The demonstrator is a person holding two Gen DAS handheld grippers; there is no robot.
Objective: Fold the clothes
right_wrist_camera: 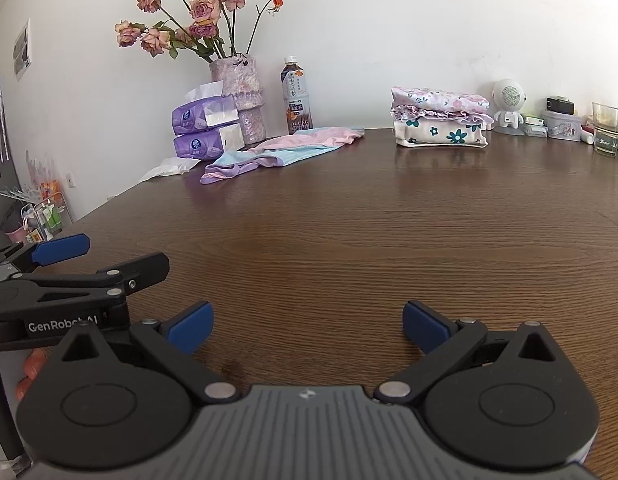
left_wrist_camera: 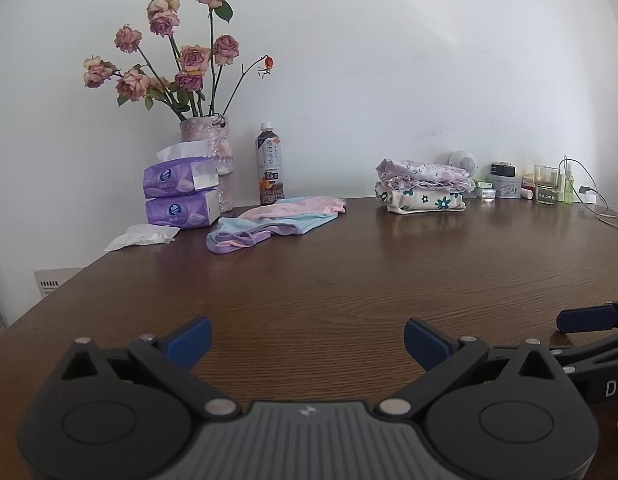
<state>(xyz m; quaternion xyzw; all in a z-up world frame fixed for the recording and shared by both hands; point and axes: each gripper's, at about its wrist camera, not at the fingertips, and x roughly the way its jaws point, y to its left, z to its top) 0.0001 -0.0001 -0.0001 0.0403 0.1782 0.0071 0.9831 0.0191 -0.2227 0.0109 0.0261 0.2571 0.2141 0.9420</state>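
Two grippers hover low over a dark brown table [left_wrist_camera: 349,280] with a fine wood grain and a dull sheen. The left gripper [left_wrist_camera: 308,338] has its blue, flat-faced pads spread wide with nothing between them; the right gripper [right_wrist_camera: 308,322] is likewise released and empty. Well beyond them, near the far left edge, a soft pastel garment [left_wrist_camera: 275,218] lies unfolded and rumpled, in pink, pale blue and lilac panels with a looped lilac strap. To its right, apart from it, a neat stack of folded floral clothes [left_wrist_camera: 423,186] sits by the wall, with a ruffled edge showing. Behind the garment stand a dark tea bottle [left_wrist_camera: 270,164], a textured pink vase [left_wrist_camera: 213,148] of dried roses, and two glossy purple tissue packs [left_wrist_camera: 181,196] stacked together.
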